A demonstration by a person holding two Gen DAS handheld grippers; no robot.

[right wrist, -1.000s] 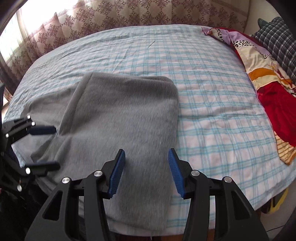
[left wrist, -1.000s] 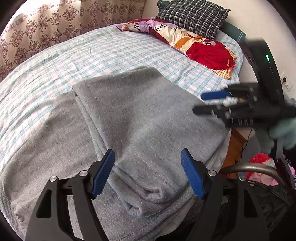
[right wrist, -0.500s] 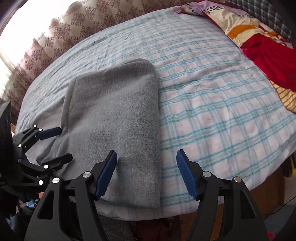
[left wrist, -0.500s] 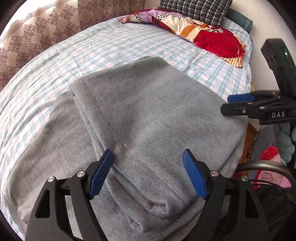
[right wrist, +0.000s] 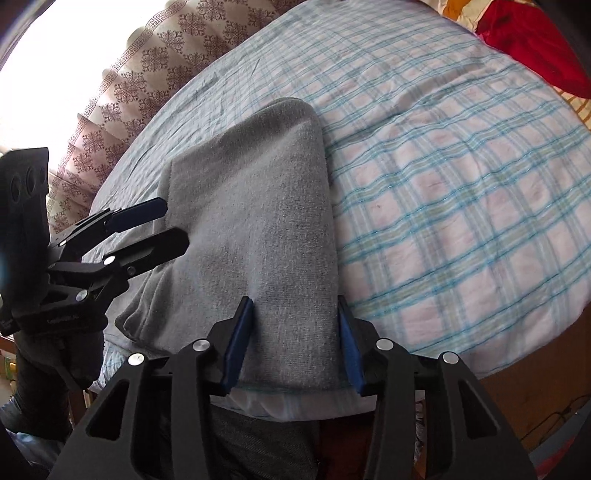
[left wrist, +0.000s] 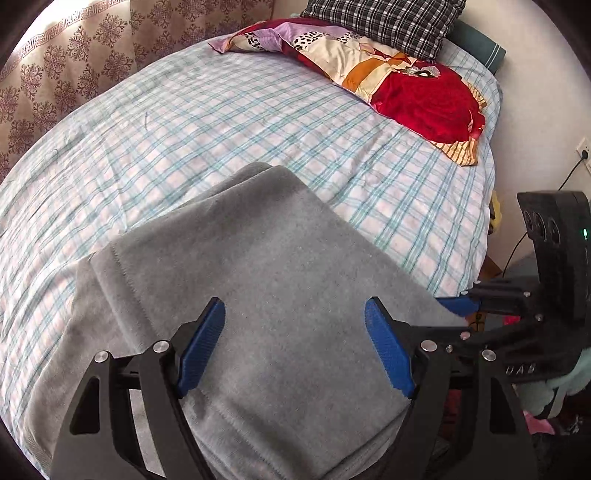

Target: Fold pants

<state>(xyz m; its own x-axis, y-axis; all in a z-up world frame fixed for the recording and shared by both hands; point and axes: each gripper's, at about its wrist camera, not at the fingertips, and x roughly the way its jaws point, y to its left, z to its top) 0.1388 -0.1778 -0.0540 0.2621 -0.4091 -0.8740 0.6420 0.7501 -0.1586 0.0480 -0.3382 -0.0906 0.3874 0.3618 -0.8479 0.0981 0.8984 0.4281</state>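
The grey pants (left wrist: 266,295) lie folded lengthwise on the plaid bed sheet, with their near end at the bed's front edge; they also show in the right wrist view (right wrist: 266,229). My left gripper (left wrist: 295,347) is open, its blue pads astride the near end of the pants. My right gripper (right wrist: 291,339) is open, its pads on either side of the right folded edge at the bed's front edge. Each gripper shows in the other's view: the right one (left wrist: 480,314) at the pants' right corner, the left one (right wrist: 155,229) open at the left edge.
The plaid-sheeted bed (left wrist: 221,110) extends far behind the pants. A patterned red quilt (left wrist: 406,85) and a checked pillow (left wrist: 388,18) lie at the head. A patterned curtain (right wrist: 155,74) hangs behind the bed. A wall socket with a cable (left wrist: 583,155) is at the right.
Both grippers have moved forward and down onto the near end of the pants. The right gripper has narrowed around the right folded edge. The pants have not visibly moved.
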